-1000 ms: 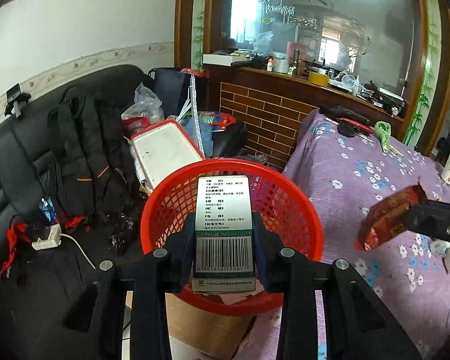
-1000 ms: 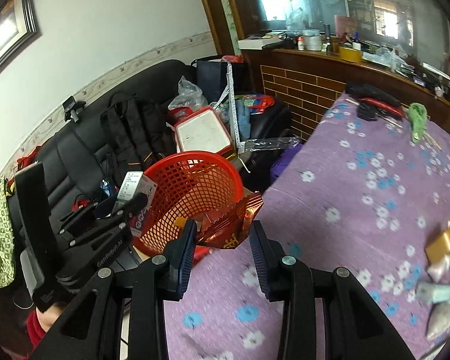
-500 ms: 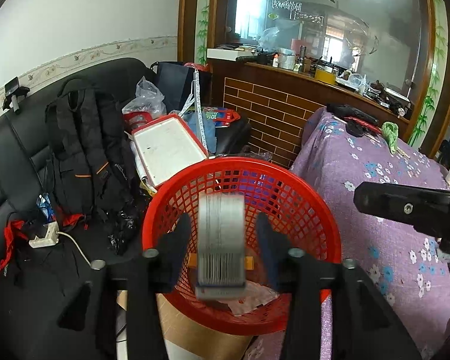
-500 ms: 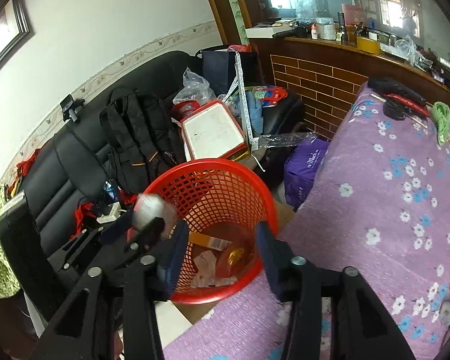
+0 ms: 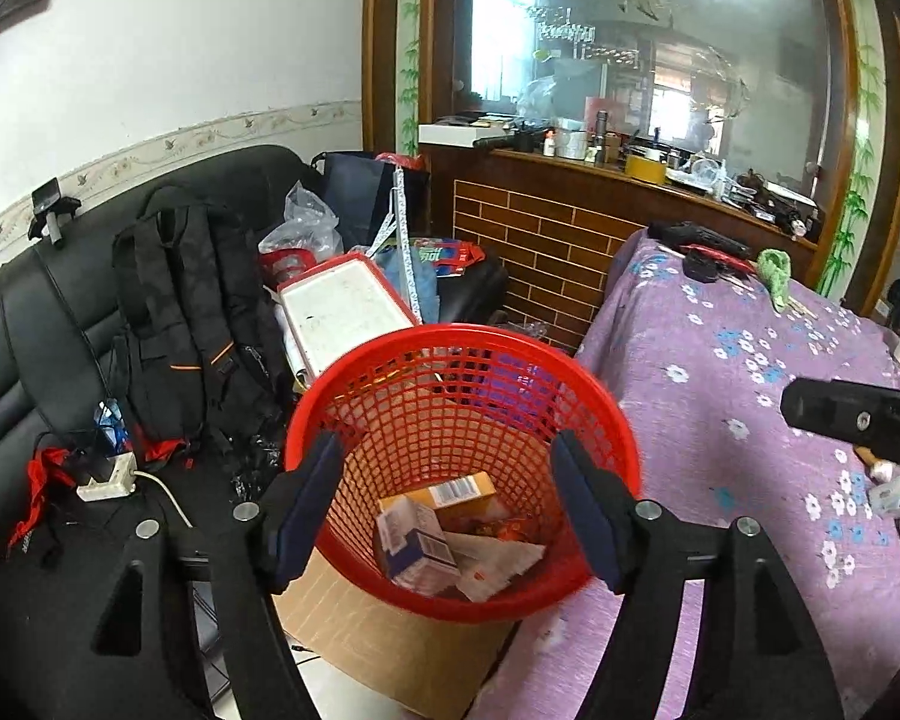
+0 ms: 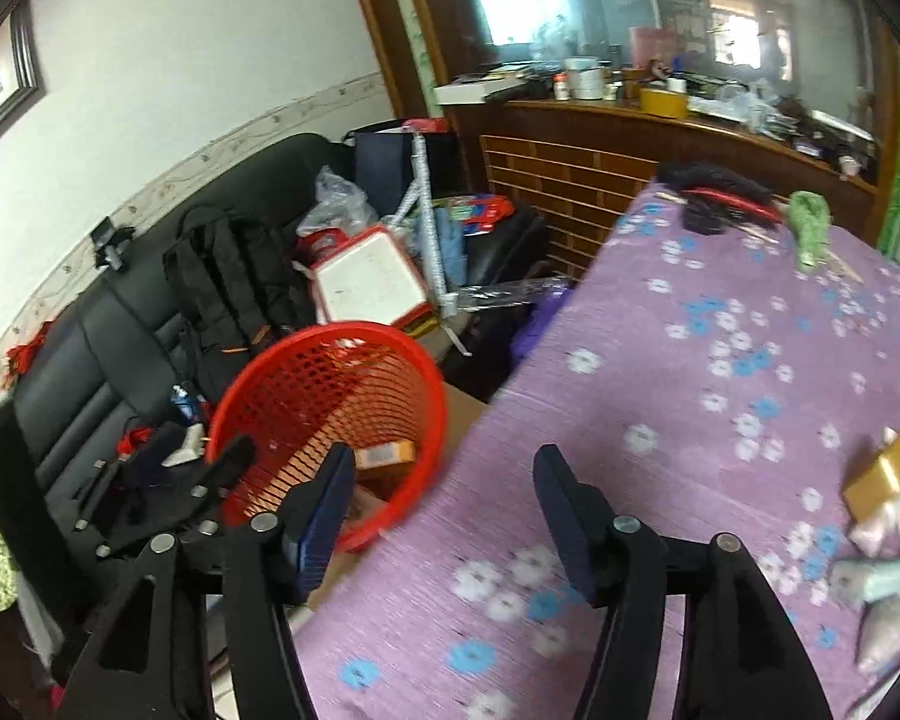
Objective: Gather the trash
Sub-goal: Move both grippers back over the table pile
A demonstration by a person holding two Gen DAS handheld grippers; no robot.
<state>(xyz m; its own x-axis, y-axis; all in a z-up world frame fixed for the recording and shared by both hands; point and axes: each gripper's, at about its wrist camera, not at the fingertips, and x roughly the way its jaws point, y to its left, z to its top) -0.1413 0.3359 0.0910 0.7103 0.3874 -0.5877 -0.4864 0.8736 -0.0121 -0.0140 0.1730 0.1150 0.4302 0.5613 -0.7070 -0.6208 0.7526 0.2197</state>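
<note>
A red mesh basket (image 5: 594,414) (image 6: 306,372) stands on a cardboard box beside the table. Several boxes and wrappers (image 5: 444,534) lie in its bottom. My left gripper (image 5: 450,486) hovers over the basket, its jaws opening with nothing between them. My right gripper (image 6: 444,498) hangs over the edge of the purple flowered tablecloth (image 6: 690,408), jaws opening and empty. A gold box (image 6: 885,474) and pale packets (image 6: 876,579) lie on the cloth at the right. The right gripper's body (image 5: 858,420) shows at the right edge of the left wrist view.
A black sofa (image 5: 24,324) carries a black backpack (image 5: 192,312), a red-rimmed white tray (image 5: 342,312), bags and a power strip (image 5: 108,477). A brick-fronted counter (image 5: 546,240) stands behind. Black and red tools (image 6: 714,198) and a green cloth (image 6: 810,225) lie at the table's far end.
The left gripper let go of the barcode box, which fell into the basket. The right gripper dropped its red-gold wrapper there, then swung right over the table. Both pairs of jaws widened.
</note>
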